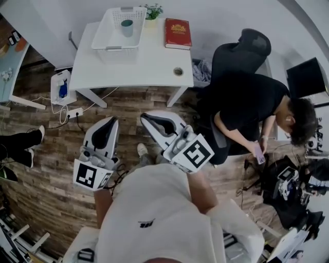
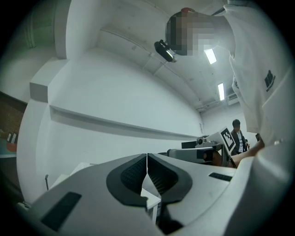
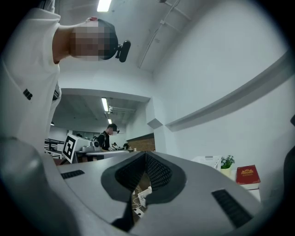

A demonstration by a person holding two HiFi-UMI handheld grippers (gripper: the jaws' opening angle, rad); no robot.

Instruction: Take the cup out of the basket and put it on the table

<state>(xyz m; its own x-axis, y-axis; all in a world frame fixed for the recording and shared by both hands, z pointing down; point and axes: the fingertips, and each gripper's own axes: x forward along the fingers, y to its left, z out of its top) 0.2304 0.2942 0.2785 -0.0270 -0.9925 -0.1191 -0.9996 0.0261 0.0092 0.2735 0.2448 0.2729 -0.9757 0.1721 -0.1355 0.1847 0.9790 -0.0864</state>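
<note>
L claw (image 1: pixel 111 120) was pressed together, empty, well short of the worktop (image 1: pixel 149 69). Cup (image 1: pixel 127 27) stood upright in the basket (image 1: pixel 109 42) at the worktop's far left. R claw (image 1: pixel 145 117) was pressed together too, nothing in it. Risk, imo: arriving w/o spreading first would tip the cup or shove the light basket off the far edge.

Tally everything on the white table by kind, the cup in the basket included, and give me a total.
Basket: 1
Cup: 1
Potted plant: 1
Red book: 1
Small round thing: 1
Total: 5
</note>
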